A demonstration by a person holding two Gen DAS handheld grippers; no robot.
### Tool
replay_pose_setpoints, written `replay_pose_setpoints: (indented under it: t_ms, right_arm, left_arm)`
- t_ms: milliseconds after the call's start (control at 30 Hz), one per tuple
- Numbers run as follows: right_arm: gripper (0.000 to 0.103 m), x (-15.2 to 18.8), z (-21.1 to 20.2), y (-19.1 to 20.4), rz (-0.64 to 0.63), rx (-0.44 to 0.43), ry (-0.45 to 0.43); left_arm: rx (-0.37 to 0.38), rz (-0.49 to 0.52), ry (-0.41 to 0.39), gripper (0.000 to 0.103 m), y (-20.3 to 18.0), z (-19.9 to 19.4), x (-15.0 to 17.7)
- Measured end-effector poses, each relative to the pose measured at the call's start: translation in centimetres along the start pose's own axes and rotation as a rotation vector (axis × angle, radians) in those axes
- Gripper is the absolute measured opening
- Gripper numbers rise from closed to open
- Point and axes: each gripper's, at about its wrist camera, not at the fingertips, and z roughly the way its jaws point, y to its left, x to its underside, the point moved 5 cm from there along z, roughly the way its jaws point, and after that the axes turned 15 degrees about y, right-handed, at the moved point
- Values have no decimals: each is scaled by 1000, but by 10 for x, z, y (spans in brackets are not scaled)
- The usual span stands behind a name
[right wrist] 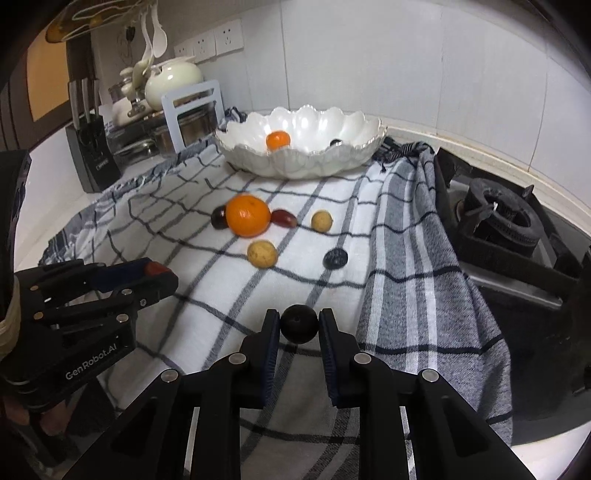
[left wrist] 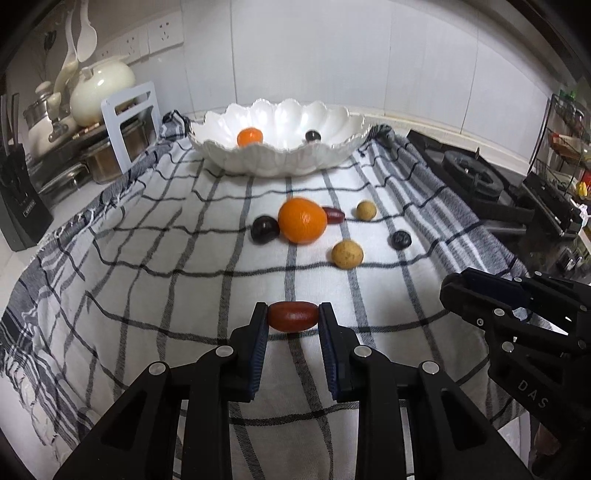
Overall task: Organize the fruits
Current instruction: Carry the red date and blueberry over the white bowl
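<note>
My left gripper is shut on a red oblong fruit, held just above the checked cloth. My right gripper is shut on a round dark fruit. A white scalloped bowl at the back holds a small orange and a dark fruit. On the cloth lie a large orange, two dark fruits, a red fruit and two tan round fruits. The left gripper also shows at the left of the right wrist view.
A gas stove sits right of the cloth. Pots, a white teapot, a white rack and a knife block stand at the back left. The tiled wall carries sockets.
</note>
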Motion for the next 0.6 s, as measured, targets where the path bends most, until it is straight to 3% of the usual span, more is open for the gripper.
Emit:
replay_pose_setpoints:
  t_ms: [600]
  right_arm:
    - [23, -30, -44, 10, -1, 18, -140]
  left_arm:
    - [5, 5, -130, 27, 14, -46, -23]
